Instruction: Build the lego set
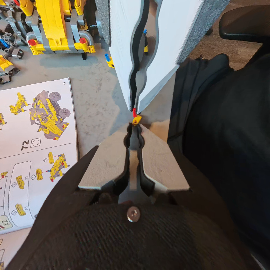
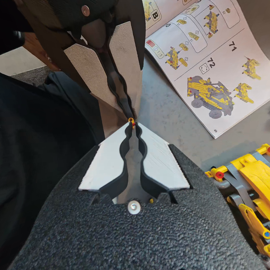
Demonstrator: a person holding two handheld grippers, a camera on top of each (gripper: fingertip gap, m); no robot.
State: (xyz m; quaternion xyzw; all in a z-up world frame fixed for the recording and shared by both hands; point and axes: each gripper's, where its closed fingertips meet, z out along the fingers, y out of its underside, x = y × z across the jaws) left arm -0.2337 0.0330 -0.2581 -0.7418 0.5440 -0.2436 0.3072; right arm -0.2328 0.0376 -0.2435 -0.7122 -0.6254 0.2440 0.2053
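The left gripper (image 1: 135, 125) pinches a yellow connector (image 1: 136, 120); the right gripper (image 2: 132, 124) clamps a red pin (image 1: 134, 112). Keep both tips aligned.

An open instruction booklet (image 1: 36, 131) is laid on the grey table (image 1: 93, 90). A yellow and grey brick-built vehicle (image 1: 58, 27) is seen beyond it, with loose small parts (image 1: 10, 48) scattered at far left.
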